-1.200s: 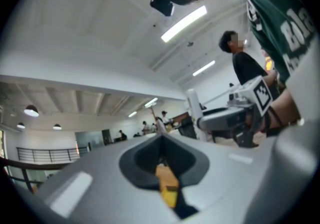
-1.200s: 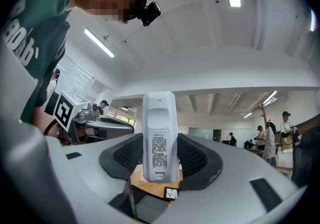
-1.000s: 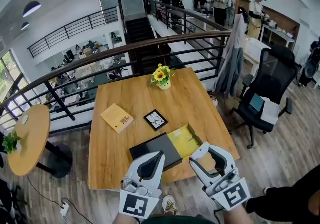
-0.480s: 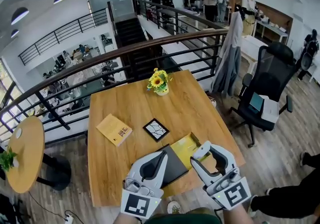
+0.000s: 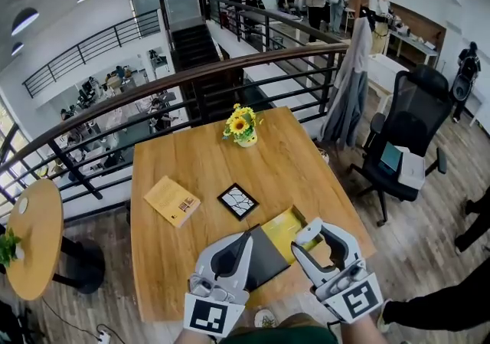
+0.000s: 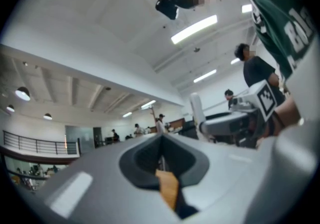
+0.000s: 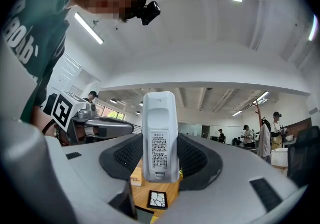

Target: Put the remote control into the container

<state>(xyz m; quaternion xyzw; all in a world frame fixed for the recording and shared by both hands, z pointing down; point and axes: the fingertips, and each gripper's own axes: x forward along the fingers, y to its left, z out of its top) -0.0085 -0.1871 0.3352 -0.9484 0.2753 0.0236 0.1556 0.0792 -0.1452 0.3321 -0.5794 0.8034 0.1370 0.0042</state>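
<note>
In the right gripper view a white remote control [image 7: 160, 138] stands upright between the ribbed pads of my right gripper [image 7: 160, 154], which is shut on it. In the head view the same gripper [image 5: 320, 241] hovers over the wooden table's [image 5: 207, 158] near right corner, the remote [image 5: 308, 230] showing white at its tip. The container [image 5: 282, 225], a box with a yellow inside and a dark lid [image 5: 264, 257] lying over its left part, sits just beyond both grippers. My left gripper [image 5: 245, 240] hangs over the lid, jaws shut with nothing between them [image 6: 161, 140].
On the table lie a yellow book [image 5: 172, 201] and a black patterned tile [image 5: 238, 201]; a sunflower pot [image 5: 243, 124] stands at the far edge. A railing [image 5: 191, 78] runs behind, an office chair [image 5: 409, 135] stands right, a round side table [image 5: 31, 239] left.
The head view has drifted, so the table and box sit slightly lower and nearer the grippers. Both grippers hold the same pose, with the remote still gripped.
</note>
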